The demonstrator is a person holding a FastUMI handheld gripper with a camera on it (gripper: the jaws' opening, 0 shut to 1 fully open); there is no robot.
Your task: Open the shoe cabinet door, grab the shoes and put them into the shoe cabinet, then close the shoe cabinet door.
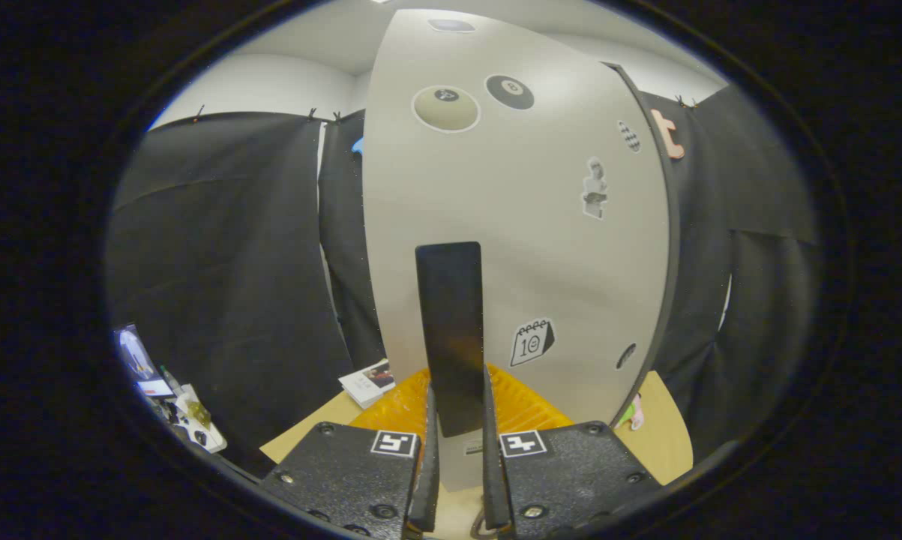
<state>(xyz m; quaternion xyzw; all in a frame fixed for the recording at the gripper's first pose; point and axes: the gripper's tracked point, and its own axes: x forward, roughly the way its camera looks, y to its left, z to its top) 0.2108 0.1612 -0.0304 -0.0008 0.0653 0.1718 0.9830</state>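
Gripper: gripper (456, 457) pointed straight at the front of the shoe cabinet, its two fingers (428, 469) standing close on either side of a dark vertical handle (451, 330); each finger lies against one flank of the handle's lower end, so it reads as clamped on the handle.

Cabinet door: pale grey shoe cabinet door (540, 247), upright, directly ahead of the fingers, its dark edge showing along the right side; whether it sits fully closed or slightly ajar cannot be told.

Handle: flat, dark, upright bar on the lower middle of the door, its bottom end between the fingertips.

Stickers: round pale ball sticker (445, 109) and black ball sticker (509, 91) near the top of the door; a small figure sticker (594, 187) to the right; a calendar sticker (531, 342) just right of the handle.

Tabletop: light wooden tabletop (664, 442) beneath the cabinet, with an orange ribbed mat (522, 405) lying at the foot of the door, behind the fingers.

Left side: small booklet (368, 382) on the tabletop beside the cabinet's left corner; farther left, well apart, a cluster of small items (173, 405) too indistinct to identify.

Backdrop: black cloth (226, 262) hanging behind and to both sides of the cabinet.
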